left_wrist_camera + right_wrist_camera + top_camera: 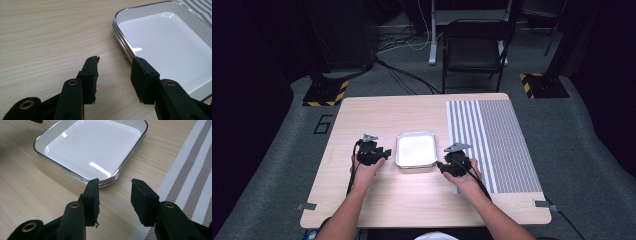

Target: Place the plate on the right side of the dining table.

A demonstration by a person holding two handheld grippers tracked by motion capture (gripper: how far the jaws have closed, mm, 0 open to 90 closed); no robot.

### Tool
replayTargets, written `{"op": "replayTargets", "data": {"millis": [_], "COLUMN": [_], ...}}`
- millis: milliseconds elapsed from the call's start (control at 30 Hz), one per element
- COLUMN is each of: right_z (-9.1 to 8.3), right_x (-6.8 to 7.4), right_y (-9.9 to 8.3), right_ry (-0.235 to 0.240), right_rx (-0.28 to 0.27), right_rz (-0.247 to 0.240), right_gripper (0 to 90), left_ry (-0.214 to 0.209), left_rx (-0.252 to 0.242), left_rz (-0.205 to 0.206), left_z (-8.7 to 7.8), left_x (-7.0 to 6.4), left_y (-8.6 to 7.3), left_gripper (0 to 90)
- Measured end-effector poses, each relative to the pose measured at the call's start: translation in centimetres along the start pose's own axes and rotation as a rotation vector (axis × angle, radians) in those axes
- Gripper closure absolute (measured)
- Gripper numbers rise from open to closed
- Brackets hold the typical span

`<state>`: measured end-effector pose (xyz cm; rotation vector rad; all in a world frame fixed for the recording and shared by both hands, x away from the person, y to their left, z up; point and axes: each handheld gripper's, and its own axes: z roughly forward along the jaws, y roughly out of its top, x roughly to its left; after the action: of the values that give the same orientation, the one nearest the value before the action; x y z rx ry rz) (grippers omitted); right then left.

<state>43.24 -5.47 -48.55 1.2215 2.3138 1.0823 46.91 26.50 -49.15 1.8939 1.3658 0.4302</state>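
Note:
A white rectangular tray (398, 155) with a thin metal rim lies empty in the middle of the wooden table. My left gripper (385, 154) rests just left of it, jaws open and pointing at its left edge. In the left gripper view the tray's rim (122, 42) runs just beyond the open gripper (115, 72), which holds nothing. My right gripper (441, 166) sits by the tray's front right corner, also open. The right gripper view shows the tray (75, 173) ahead of the empty gripper (114, 195).
A grey-and-white striped placemat (497, 145) covers the right part of the table, beside my right hand. A dark chair (474, 47) stands beyond the far edge. Bare wood (412, 195) lies in front of the tray.

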Motion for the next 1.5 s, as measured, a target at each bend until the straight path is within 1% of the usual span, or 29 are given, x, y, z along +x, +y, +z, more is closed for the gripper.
{"op": "replayTargets", "data": {"millis": [67, 133, 167, 200, 233, 267, 367, 433, 467, 567, 600, 633, 767, 867, 900, 933, 967, 1000, 1033, 1067, 1133, 1200, 1267, 1333, 1367, 1400, 1433, 1467, 1500], "right_z": [0.1, 0.2, 0.2, 0.3, 0.4, 0.4, 0.6, 0.6, 0.7, 0.8, 0.9, 1.0, 1.2, 1.2, 1.2, 1.1, 1.0, 0.9, 0.9, 0.7, 0.6, 0.5, 0.4, 0.5, 0.6, 0.8, 0.8, 0.9, 1.0], "right_x": [-0.2, -0.8, -0.8, -1.0, -1.2, -1.3, -1.7, -1.7, -1.9, -2.1, -2.2, -2.2, -2.4, -2.4, -2.6, -2.8, -2.9, -3.0, -3.0, -3.0, -3.2, -3.2, -3.3, -3.3, -3.4, -3.3, -3.3, -3.2, -3.2], "right_y": [0.2, 0.7, 0.7, 0.8, 0.9, 1.0, 1.2, 1.3, 1.4, 1.5, 1.5, 1.6, 1.8, 2.1, 2.4, 2.5, 2.5, 2.6, 2.6, 2.9, 3.0, 3.3, 3.6, 4.0, 4.1, 4.4, 4.4, 4.6, 4.7], "right_ry": [-0.005, -0.005, -0.005, -0.002, 0.004, 0.005, 0.004, 0.001, -0.005, -0.010, -0.004, 0.003, 0.008, 0.017, 0.052, 0.070, 0.074, 0.071, 0.071, 0.064, 0.063, 0.059, 0.066, 0.074, 0.088, 0.098, 0.098, 0.104, 0.106], "right_rx": [-0.003, 0.001, 0.001, 0.002, 0.002, 0.009, 0.010, 0.012, 0.007, 0.002, -0.002, 0.010, 0.012, 0.009, 0.012, 0.008, -0.001, -0.007, -0.007, -0.005, -0.010, -0.008, -0.009, -0.004, -0.004, -0.005, -0.005, 0.001, 0.003], "right_rz": [-0.008, 0.021, 0.021, 0.037, 0.039, 0.059, 0.046, 0.061, 0.061, 0.062, 0.064, 0.064, 0.065, 0.071, 0.098, 0.119, 0.134, 0.138, 0.138, 0.160, 0.152, 0.164, 0.165, 0.180, 0.190, 0.216, 0.216, 0.230, 0.231], "right_gripper": [57.1, 58.1, 58.1, 59.4, 60.0, 60.9, 61.9, 61.9, 61.2, 60.6, 60.0, 59.7, 58.9, 60.1, 60.8, 61.4, 61.9, 62.5, 62.5, 63.7, 64.2, 65.9, 68.0, 69.6, 69.3, 70.6, 70.6, 71.0, 72.6], "left_ry": [-0.007, -0.012, -0.012, -0.018, -0.022, -0.021, -0.022, -0.029, -0.038, -0.039, -0.037, -0.036, -0.035, -0.043, -0.050, -0.058, -0.058, -0.056, -0.062, -0.066, -0.057, -0.060, -0.060, -0.081, -0.082, -0.090, -0.090, -0.096, -0.103], "left_rx": [-0.015, -0.021, -0.021, -0.023, -0.028, -0.030, -0.029, -0.032, -0.031, -0.036, -0.037, -0.039, -0.037, -0.045, -0.048, -0.044, -0.044, -0.039, -0.035, -0.030, -0.024, -0.027, -0.032, -0.034, -0.033, -0.029, -0.029, -0.031, -0.031], "left_rz": [0.002, 0.002, 0.002, -0.005, -0.009, -0.007, -0.011, -0.018, -0.031, -0.032, -0.033, -0.035, -0.032, -0.036, -0.040, -0.049, -0.049, -0.040, -0.048, -0.059, -0.047, -0.042, -0.049, -0.075, -0.076, -0.084, -0.084, -0.085, -0.096], "left_z": [-0.1, -0.2, -0.2, -0.3, -0.3, -0.4, -0.4, -0.5, -0.5, -0.6, -0.6, -0.6, -0.8, -0.9, -1.0, -1.0, -1.0, -1.1, -1.1, -1.1, -1.2, -1.3, -1.5, -1.5, -1.4, -1.2, -1.2, -1.1, -1.0], "left_x": [-0.2, -0.3, -0.3, -0.3, -0.3, -0.3, -0.3, -0.2, -0.2, -0.2, -0.1, -0.2, -0.3, -0.4, -0.5, -0.6, -0.6, -0.6, -0.7, -0.8, -0.8, -0.8, -0.8, -0.8, -0.8, -0.9, -0.9, -0.8, -0.9], "left_y": [0.1, 0.2, 0.2, 0.2, 0.2, 0.2, 0.2, 0.2, 0.3, 0.3, 0.3, 0.4, 0.5, 0.7, 0.9, 1.1, 1.1, 1.2, 1.3, 1.5, 1.9, 2.3, 2.6, 2.8, 2.8, 2.7, 2.7, 2.7, 2.6], "left_gripper": [57.1, 56.0, 56.1, 56.1, 56.1, 56.2, 57.1, 58.1, 59.2, 60.1, 61.0, 61.8, 61.9, 62.6, 63.5, 63.8, 63.9, 64.2, 64.2, 65.0, 65.6, 67.9, 68.0, 68.7, 68.9, 69.1, 69.2, 69.2, 69.7]}}
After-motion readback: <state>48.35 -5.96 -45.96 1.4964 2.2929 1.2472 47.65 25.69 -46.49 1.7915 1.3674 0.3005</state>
